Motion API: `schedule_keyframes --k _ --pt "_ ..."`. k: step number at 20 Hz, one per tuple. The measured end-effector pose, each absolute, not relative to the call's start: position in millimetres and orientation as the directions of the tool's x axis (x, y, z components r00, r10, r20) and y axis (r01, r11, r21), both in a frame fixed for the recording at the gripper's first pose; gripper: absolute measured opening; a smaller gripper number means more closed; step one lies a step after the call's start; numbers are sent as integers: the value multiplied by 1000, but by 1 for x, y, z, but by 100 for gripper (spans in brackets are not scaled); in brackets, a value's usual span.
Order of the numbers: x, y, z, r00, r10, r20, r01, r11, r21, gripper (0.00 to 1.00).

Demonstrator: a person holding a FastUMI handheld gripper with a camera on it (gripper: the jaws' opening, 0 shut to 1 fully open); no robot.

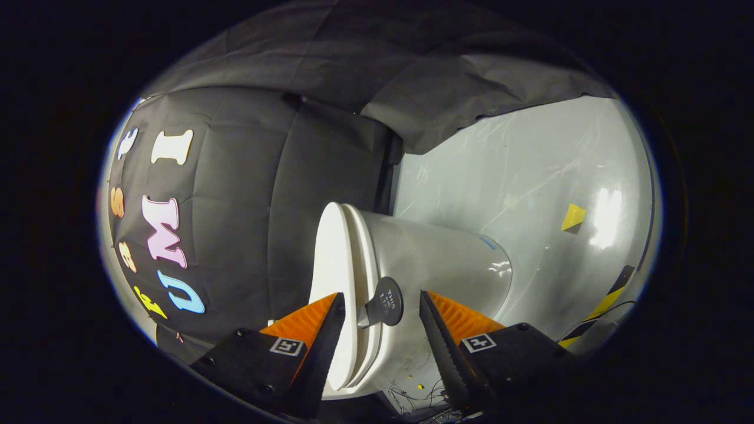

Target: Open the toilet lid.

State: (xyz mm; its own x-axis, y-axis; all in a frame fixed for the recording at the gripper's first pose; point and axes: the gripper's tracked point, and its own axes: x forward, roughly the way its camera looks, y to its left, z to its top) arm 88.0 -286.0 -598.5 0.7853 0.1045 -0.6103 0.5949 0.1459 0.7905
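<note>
My gripper (382, 303) is rolled sideways and spread wide with nothing held, the closed toilet lid (334, 277) on the toilet bowl (436, 265) running edge-on between my fingers, its round grey lift tab (386, 301) in the gap, touching neither.

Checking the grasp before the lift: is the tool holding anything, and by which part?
Nothing is held. The tool is open, its fingers on either side of the round lifting tab on the toilet lid, not touching it.
</note>
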Motion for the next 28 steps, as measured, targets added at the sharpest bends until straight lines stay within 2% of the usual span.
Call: schedule_keyframes --k 2,3,4,5,7,12,15,17,28 --pt "91 -284 -600 798 97 -594 581 133 803 40" --pt "92 -286 -601 808 93 -582 571 122 812 41" --pt "81 -299 -601 800 89 -594 584 111 804 34" --pt "107 -275 -627 800 76 -596 589 91 803 27" --pt "85 -291 -607 810 75 -581 576 75 814 12" --pt "91 -286 -604 810 72 -582 574 101 812 12" --pt "93 -283 -599 809 72 -584 576 104 811 7" --pt "92 -283 -592 809 67 -585 574 131 808 7" --pt "117 -258 -483 832 16 -554 504 395 768 7"
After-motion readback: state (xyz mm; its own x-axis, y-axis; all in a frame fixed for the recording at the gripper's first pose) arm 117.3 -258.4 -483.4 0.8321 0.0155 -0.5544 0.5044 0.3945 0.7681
